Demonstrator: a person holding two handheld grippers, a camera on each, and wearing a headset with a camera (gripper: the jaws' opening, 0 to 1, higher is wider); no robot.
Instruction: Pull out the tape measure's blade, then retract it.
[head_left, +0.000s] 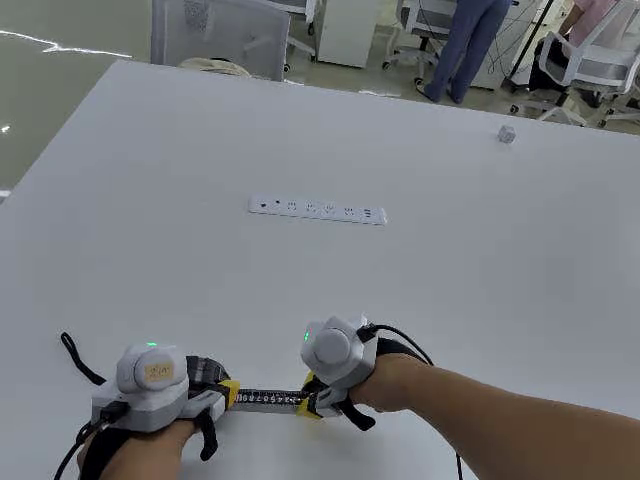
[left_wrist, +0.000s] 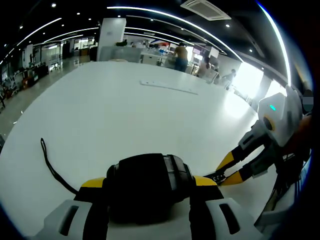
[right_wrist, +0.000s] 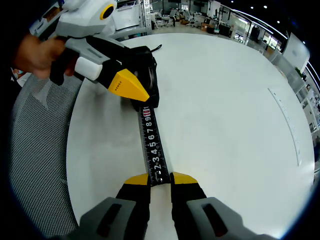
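– Holding the tape measure's case (right_wrist: 144, 65) between its jaws, our left hand-held gripper (left_wrist: 149, 183) is clenched on it, low over the near edge of the white counter (head_left: 400, 280). Do we agree?

– We agree. Our right hand-held gripper (right_wrist: 160, 178) is pinched on the blade (right_wrist: 151, 142) close to its free end. A short stretch of printed numbers spans between the two. We cannot tell if the case rests on the counter or hangs just above it.

– How do we think it will handle?

– The case looks hard and compact, so we judge it takes a firm squeeze on its flat sides without harm. The blade is another matter: thin, probably smooth metal, stiff while short, but likely to buckle when it is long. It may slide between the pads.

– So where do we take hold?

– At the very end, where a hook normally sits; there the pads have something to catch. We pull straight along the blade, not sideways, because a twist can kink it.

– And for the return?

– We expect a spring inside. If we let go at once, the blade may whip back, so we guide it in slowly. The black strap (left_wrist: 52, 167) lies beside the case, and the power strip (head_left: 318, 210) is well apart.
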